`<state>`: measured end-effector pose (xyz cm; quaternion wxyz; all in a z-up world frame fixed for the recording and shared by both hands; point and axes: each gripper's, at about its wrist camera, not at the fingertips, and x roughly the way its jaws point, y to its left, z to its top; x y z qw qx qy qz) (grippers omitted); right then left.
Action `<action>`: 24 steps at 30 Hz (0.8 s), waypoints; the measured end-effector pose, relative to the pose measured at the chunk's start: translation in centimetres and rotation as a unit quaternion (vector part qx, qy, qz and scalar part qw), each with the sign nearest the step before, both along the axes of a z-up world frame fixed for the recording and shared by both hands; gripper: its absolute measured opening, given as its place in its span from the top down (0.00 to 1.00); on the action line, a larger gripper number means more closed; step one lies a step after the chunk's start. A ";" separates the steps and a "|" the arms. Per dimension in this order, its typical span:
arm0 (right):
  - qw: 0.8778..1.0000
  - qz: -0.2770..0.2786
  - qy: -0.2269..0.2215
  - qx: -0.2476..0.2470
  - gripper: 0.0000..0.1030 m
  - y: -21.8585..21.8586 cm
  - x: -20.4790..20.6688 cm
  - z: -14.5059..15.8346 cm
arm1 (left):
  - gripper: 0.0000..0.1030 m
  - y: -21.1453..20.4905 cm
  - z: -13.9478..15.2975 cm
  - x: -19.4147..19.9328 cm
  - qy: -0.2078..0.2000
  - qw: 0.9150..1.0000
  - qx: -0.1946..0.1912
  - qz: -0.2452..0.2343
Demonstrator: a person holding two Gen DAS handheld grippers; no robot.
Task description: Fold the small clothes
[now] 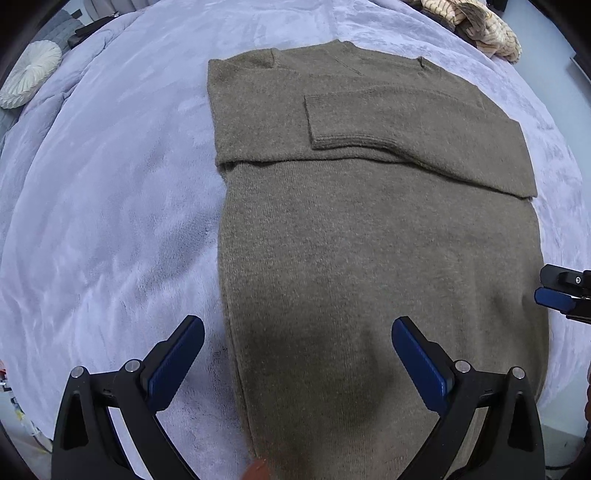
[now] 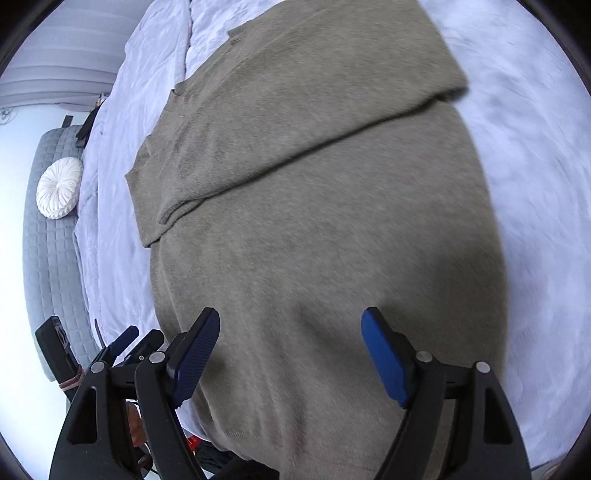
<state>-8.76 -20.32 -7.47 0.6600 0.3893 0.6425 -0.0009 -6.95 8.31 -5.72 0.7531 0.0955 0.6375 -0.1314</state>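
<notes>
An olive-green knit sweater [image 1: 369, 229] lies flat on the bed, its sleeves folded across the chest, the cuff [image 1: 332, 122] of the top sleeve near the middle. My left gripper [image 1: 297, 332] is open and empty, hovering over the sweater's lower left edge. My right gripper [image 2: 290, 325] is open and empty above the sweater's [image 2: 314, 203] lower part. The right gripper's tips also show at the right edge of the left wrist view [image 1: 561, 291]; the left gripper shows at the lower left of the right wrist view [image 2: 129, 343].
A pale lavender plush blanket [image 1: 110, 203] covers the bed. A cream striped garment [image 1: 476, 26] lies at the far right corner. A round white cushion [image 2: 59, 188] rests on a grey quilted bench [image 2: 48, 258] beside the bed.
</notes>
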 end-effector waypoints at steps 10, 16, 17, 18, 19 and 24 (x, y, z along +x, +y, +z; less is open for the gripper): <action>0.999 -0.030 0.034 -0.010 0.21 -2.1 -5.1 0.3 | 0.01 2.1 -1.3 -2.3 0.051 0.998 0.022 -0.011; 0.998 -0.019 0.058 -0.005 0.21 -3.3 -7.8 -0.3 | 0.01 5.8 -2.0 -3.9 0.094 0.995 -0.013 -0.010; 0.998 -0.017 0.065 -0.002 0.21 -3.4 -8.4 -0.6 | 0.01 6.3 -2.2 -4.1 0.100 0.995 -0.016 -0.009; 0.997 -0.015 0.070 0.000 0.21 -3.6 -9.0 -0.8 | 0.01 6.8 -2.4 -4.4 0.108 0.994 -0.021 -0.009; 0.997 -0.014 0.074 0.002 0.21 -3.6 -9.6 -0.9 | 0.01 7.2 -2.6 -4.7 0.118 0.992 -0.029 -0.012; 0.995 -0.021 0.094 0.015 0.21 -4.1 -13.0 -1.7 | 0.01 8.1 -3.8 -7.0 0.192 0.976 -0.095 -0.041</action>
